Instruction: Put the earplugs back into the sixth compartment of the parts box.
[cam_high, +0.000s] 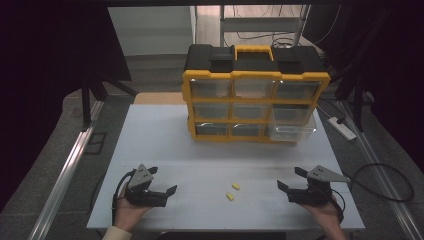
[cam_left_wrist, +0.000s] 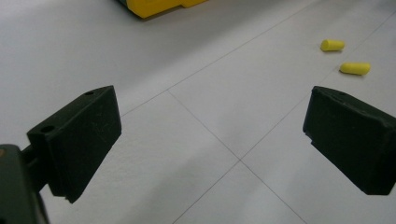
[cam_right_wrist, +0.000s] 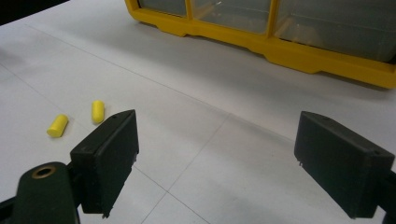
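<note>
Two small yellow earplugs (cam_high: 235, 186) (cam_high: 229, 196) lie on the white table between my grippers; they also appear as earplugs (cam_left_wrist: 332, 45) (cam_left_wrist: 355, 68) and earplugs (cam_right_wrist: 97, 111) (cam_right_wrist: 57, 125). A yellow and black drawer organizer (cam_high: 255, 92) stands at the back, its bottom right drawer (cam_high: 292, 131) pulled out a little. My left gripper (cam_high: 162, 181) rests low at the front left, open and empty. My right gripper (cam_high: 291, 178) rests at the front right, open and empty. Both jaw pairs stand wide apart.
The white table (cam_high: 160, 140) has seams across its top. A white power strip (cam_high: 342, 127) and black cables lie on the floor to the right. A metal rail (cam_high: 65, 175) runs along the left side.
</note>
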